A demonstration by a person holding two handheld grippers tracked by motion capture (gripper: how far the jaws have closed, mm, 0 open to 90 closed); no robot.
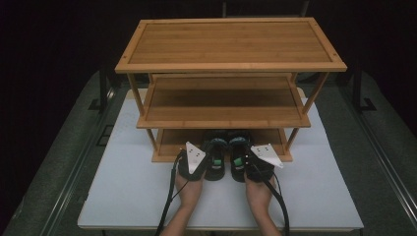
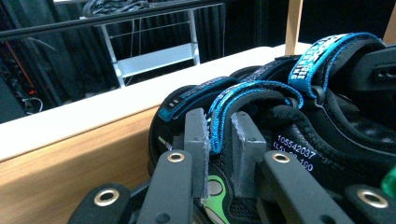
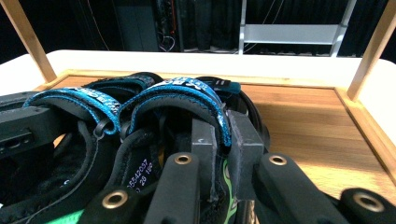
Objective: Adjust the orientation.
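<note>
**Pair of sandals at bottom shelf of bamboo rack**

Left gripper point(image 1: 195, 158) is clamping the blue-edged heel strap point(image 2: 243, 93) of the left sandal point(image 1: 215, 156), jaws narrow around the webbing. Right gripper point(image 1: 252, 160) is pinching the matching strap point(image 3: 187, 100) of the right sandal point(image 1: 239, 156) likewise. Both sandals are sitting side by side at lower centre of the high view, toes reaching onto the bottom shelf point(image 1: 169, 140), heels overhanging its front lip. Middle shelf point(image 1: 221, 105) is hanging close above; upright posts are flanking left and right, with open board showing right of the sandals in the right gripper view. Rack point(image 1: 231, 44): smooth bamboo, rectangular, raised rims. Sandals: black padded foam, woven straps, green insole print. Table point(image 1: 123, 196): flat matte white.
</note>
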